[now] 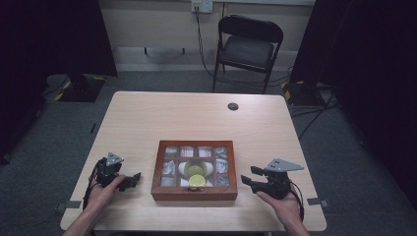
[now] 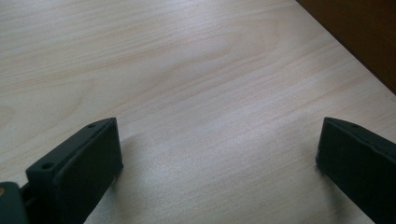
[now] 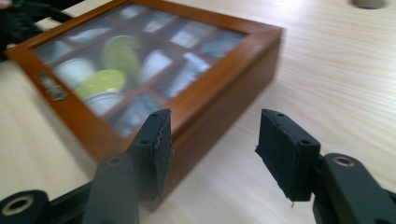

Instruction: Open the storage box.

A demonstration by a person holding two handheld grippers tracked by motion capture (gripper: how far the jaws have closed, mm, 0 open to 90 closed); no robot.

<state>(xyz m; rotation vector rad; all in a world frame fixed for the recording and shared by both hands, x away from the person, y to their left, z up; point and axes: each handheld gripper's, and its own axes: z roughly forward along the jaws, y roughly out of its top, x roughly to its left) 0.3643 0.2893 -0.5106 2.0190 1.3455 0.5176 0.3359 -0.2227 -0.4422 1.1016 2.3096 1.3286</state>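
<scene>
Left gripper [image 1: 132, 180] gapes wide; right gripper [image 1: 248, 176] half-open, empty

The tabletop [image 1: 162, 115] was pale wood with rounded corners and a fine grain running along its length. A wooden box [image 1: 193, 193] with a glass lid lay flat on it, near the middle of the near edge, its sides square to the tabletop's edges. Through the lid showed a grid of small compartments with pale packets, white cups and a yellow-green round piece. A small dark round cap [image 1: 233, 106] sat flush in the surface near the far edge, right of centre. The box's right side stood well apart from the right edge.
</scene>
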